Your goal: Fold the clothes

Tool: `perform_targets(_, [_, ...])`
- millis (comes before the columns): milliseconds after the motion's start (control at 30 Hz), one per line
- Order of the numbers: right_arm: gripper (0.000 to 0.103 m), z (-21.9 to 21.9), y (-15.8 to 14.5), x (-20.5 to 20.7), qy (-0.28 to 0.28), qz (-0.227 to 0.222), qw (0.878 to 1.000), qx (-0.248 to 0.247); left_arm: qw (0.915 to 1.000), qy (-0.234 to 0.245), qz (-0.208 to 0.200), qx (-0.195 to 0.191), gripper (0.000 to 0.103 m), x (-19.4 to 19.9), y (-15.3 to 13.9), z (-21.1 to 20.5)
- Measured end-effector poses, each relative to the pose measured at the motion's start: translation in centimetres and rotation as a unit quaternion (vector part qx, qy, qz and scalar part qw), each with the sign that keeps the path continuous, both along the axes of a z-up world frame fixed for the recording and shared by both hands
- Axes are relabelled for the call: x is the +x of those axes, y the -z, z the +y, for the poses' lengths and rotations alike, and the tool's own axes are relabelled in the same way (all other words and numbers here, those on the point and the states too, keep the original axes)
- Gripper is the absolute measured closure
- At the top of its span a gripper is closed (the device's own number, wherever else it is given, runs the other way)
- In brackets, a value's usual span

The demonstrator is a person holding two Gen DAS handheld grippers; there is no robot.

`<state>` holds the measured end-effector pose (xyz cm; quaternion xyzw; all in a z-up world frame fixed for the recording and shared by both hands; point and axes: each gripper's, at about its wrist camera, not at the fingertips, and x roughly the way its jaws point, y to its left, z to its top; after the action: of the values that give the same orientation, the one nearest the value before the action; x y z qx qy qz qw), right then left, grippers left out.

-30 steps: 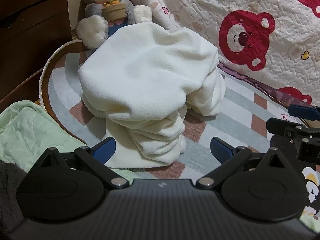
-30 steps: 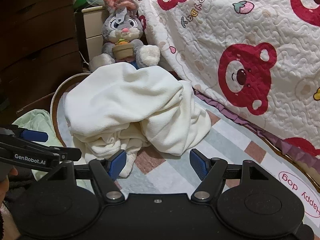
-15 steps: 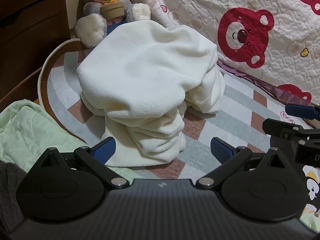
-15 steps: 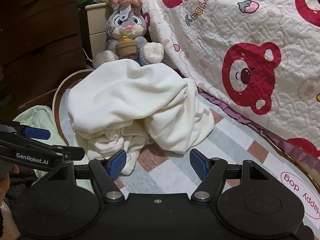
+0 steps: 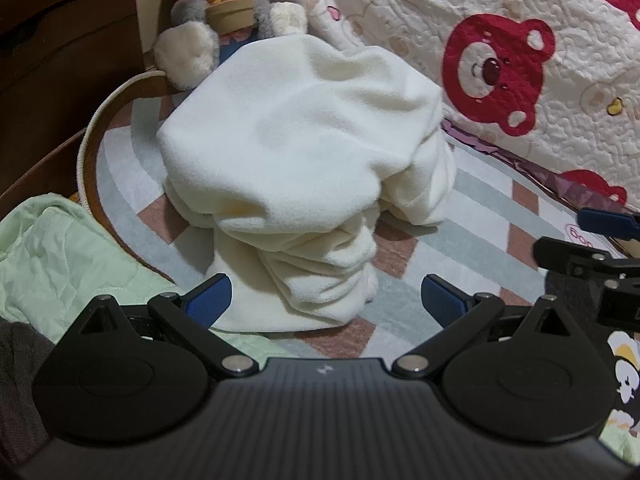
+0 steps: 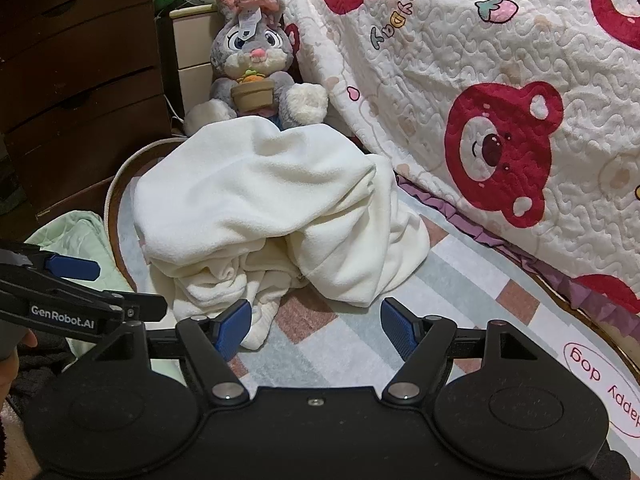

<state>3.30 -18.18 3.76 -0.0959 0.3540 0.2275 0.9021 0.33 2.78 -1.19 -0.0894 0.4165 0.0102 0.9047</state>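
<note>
A cream fleece garment (image 5: 296, 168) lies bunched in a loose mound on a striped rug (image 5: 472, 248), filling the middle of the left wrist view. In the right wrist view the same garment (image 6: 260, 208) sits in the centre left of the frame, its folds spilling toward the lower edge.

The left tool (image 5: 326, 300) stands at the bottom centre of its frame with its blue pads wide apart and released; the near hem of the garment lies between and just beyond them, but neither pad presses on it. The right tool (image 6: 316, 330) is likewise released. Its jaws have just been opening a little further, and only rug shows between them, while a small rolled end of the garment lies just beside its left pad.

A grey plush rabbit (image 6: 256, 68) sits upright at the top of the frame behind the mound, its feet partly covered by the cream cloth. A white quilt with red bear faces (image 6: 500, 100) hangs down across the right side. A pale green cloth (image 5: 52, 264) lies at the lower left, beside the rug's edge. Dark wooden drawers (image 6: 76, 60) fill the upper left.
</note>
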Motion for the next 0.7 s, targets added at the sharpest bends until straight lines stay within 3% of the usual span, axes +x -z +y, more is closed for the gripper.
perform_targets(200, [0.023, 0.0, 0.5, 1.5, -0.010, -0.013, 1.000, -0.004, 0.9988, -0.016, -0.037, 0.029, 0.002, 0.1, 0.2, 0.9])
perform_targets(367, [0.017, -0.7, 0.4, 4.0, -0.023, -0.005, 0.999, 0.040, 0.9979, -0.034, -0.048, 0.029, 0.004, 0.7, 0.6, 2.2])
perform_targets(500, [0.015, -1.7, 1.1, 6.9, -0.012, 0.036, 0.994, 0.099, 0.9971, -0.058, -0.046, -0.017, 0.007, 1.1, 1.3, 4.1])
perform_targets(567, [0.015, -2.1, 1.7, 8.4, -0.001, 0.064, 0.990, 0.129, 0.9958, -0.069, -0.048, -0.038, 0.014, 1.2, 1.8, 4.8])
perform_targets(700, [0.015, -3.2, 3.4, 11.4, 0.025, 0.133, 0.972, 0.191, 0.9941, -0.089, -0.046, -0.042, 0.024, 1.3, 2.6, 5.4])
